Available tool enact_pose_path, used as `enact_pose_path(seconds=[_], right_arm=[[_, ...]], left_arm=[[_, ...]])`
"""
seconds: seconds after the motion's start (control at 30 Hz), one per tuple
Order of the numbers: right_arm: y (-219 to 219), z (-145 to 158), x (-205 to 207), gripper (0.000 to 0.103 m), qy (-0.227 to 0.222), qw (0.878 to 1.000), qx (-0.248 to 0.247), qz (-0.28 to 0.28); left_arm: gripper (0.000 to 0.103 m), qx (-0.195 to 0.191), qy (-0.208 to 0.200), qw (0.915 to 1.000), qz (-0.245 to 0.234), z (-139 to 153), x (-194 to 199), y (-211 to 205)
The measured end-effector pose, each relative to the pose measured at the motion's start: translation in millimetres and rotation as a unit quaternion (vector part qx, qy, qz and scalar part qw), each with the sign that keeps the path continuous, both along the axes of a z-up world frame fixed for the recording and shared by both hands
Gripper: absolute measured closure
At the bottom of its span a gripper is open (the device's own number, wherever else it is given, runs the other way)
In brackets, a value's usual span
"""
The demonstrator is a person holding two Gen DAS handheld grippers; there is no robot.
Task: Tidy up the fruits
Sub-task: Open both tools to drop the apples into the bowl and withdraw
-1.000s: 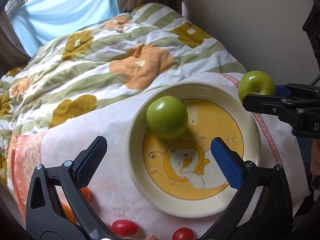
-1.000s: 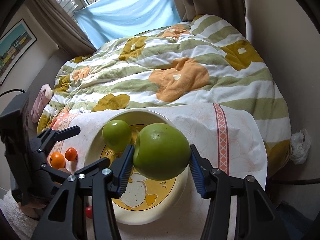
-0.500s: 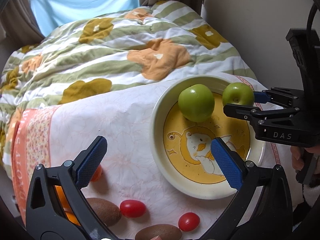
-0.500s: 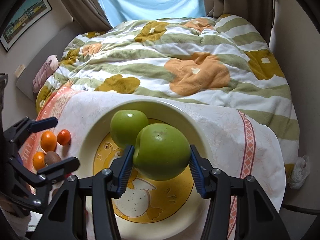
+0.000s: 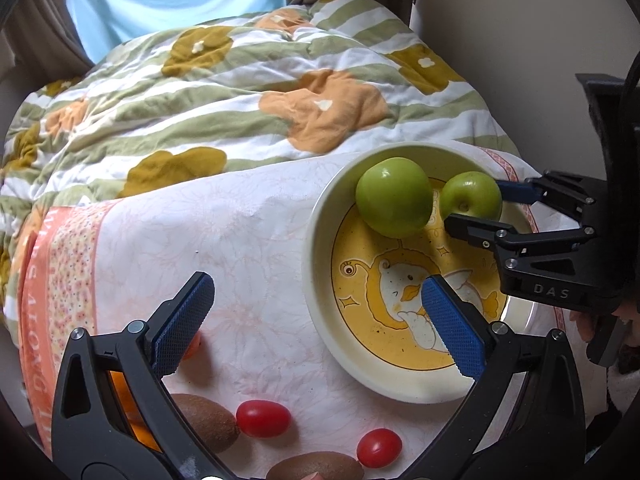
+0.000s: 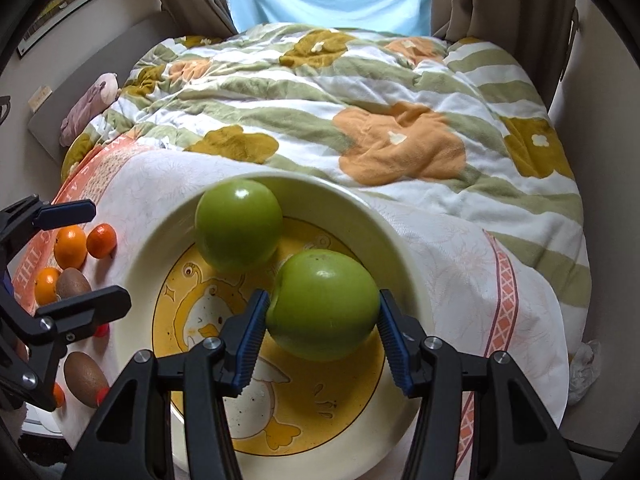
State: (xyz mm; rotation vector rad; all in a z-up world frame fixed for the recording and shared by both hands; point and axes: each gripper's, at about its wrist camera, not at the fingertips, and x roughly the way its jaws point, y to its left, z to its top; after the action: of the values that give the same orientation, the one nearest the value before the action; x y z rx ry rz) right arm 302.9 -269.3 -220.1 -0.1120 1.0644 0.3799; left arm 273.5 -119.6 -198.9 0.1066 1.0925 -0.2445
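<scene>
A cream plate [image 5: 320, 240] [image 6: 160, 248] with a yellow duck picture lies on a white cloth. One green apple [image 5: 394, 196] [image 6: 238, 224] rests at its far side. A second green apple [image 6: 322, 304] [image 5: 472, 196] sits low in the plate beside the first, between the blue pads of my right gripper [image 6: 322, 308] [image 5: 474, 206]. The pads still touch both its sides while the jaws are opening. My left gripper [image 5: 316, 280] [image 6: 110, 254] stands open and empty over the cloth at the plate's left rim.
Loose fruit lies left of the plate: two cherry tomatoes [image 5: 263, 418] [image 5: 378, 447], kiwis [image 5: 208, 420] [image 6: 85, 376] and small oranges [image 6: 70, 246] [image 6: 101, 240]. The cloth [image 5: 240, 240] covers a striped flowered quilt [image 5: 240, 92]. A wall [image 5: 540, 40] runs close on the right.
My right gripper has come down with its apple from above the plate's right rim into the plate, next to the other apple. The left gripper has drifted left; more loose fruit shows.
</scene>
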Motion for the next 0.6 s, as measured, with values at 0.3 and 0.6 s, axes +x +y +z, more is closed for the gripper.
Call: enact_pose_path(seconds=[0.3, 0.6], right_arm=[[4, 5, -2, 0.001, 0.032, 0.999, 0.039, 0.008], [-1, 27, -7, 0.001, 0.053, 0.997, 0.042, -0.026]], left_arm=[[0.0, -0.001, -0.005, 1.0, 0.007, 7, -4, 3], [0.0, -0.005, -0.026, 0.9996, 0.006, 30, -18, 11]])
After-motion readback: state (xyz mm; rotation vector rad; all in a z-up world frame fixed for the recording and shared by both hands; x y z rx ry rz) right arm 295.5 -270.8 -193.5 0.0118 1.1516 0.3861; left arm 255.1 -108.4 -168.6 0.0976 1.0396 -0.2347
